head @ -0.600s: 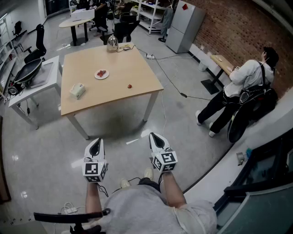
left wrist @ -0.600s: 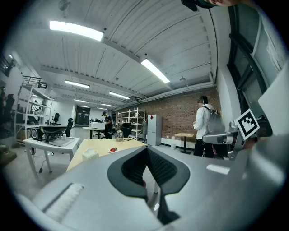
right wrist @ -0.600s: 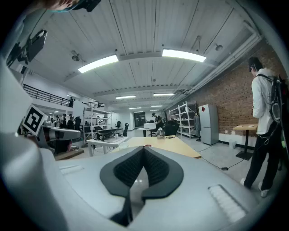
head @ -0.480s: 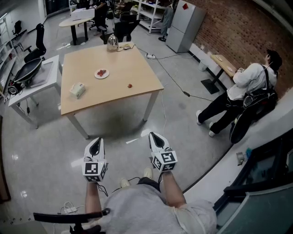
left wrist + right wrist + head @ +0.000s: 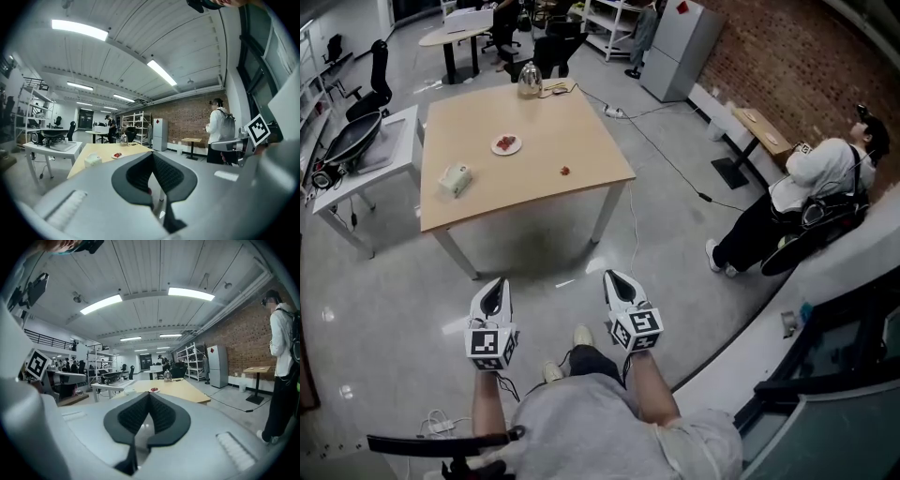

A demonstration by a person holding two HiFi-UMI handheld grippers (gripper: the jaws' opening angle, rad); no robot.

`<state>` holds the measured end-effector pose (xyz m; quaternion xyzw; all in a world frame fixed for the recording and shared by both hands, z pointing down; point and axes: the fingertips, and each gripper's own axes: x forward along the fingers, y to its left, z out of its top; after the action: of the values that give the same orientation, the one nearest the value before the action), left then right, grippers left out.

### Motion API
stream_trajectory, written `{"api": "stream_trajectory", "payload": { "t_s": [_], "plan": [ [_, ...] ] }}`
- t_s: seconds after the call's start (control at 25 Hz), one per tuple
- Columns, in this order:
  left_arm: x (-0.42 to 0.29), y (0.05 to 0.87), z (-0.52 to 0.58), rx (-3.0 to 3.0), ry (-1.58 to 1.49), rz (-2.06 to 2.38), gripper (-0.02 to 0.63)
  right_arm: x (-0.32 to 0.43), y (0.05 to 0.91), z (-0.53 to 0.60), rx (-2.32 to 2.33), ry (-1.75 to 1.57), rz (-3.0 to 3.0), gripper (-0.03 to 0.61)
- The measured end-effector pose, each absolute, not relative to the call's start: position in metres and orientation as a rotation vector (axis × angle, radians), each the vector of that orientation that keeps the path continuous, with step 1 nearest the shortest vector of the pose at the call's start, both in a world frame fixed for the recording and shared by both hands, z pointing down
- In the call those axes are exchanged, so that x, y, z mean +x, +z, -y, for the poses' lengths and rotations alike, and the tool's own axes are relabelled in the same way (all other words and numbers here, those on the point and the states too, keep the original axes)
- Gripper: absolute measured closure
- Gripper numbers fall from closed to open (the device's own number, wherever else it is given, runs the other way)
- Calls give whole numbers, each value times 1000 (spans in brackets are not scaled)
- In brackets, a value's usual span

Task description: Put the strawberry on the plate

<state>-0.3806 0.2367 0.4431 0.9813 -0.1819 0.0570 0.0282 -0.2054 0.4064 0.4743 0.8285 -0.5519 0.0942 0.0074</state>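
A small red strawberry (image 5: pixel 565 171) lies on the wooden table (image 5: pixel 581 141), near its right edge. A white plate (image 5: pixel 506 144) with red pieces on it sits further back and left of the strawberry. Both grippers are held over the floor, well short of the table. My left gripper (image 5: pixel 495 298) and right gripper (image 5: pixel 617 286) point level toward the table, both shut and empty. In the left gripper view the plate (image 5: pixel 116 155) shows beyond the closed jaws (image 5: pixel 152 153). The right gripper view shows the plate (image 5: pixel 153 390) above its closed jaws (image 5: pixel 149 394).
A tissue box (image 5: pixel 455 178) sits at the table's left side and a metal kettle (image 5: pixel 529 85) at its far edge. A white side table with a pan (image 5: pixel 356 150) stands left. A person (image 5: pixel 806 187) sits at the right. A cable (image 5: pixel 661 159) crosses the floor.
The head view has shifted a little toward the table. The seated person at the right has leaned further back. Both grippers stay shut in the same place in view.
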Motion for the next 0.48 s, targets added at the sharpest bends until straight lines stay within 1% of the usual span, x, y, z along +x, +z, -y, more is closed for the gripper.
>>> {"api": "stream_trajectory", "payload": {
  "t_s": [0.48],
  "plan": [
    [-330, 462, -195, 3009, 215, 588, 594, -153, 488, -359, 2549, 307, 1752, 572]
  ]
}}
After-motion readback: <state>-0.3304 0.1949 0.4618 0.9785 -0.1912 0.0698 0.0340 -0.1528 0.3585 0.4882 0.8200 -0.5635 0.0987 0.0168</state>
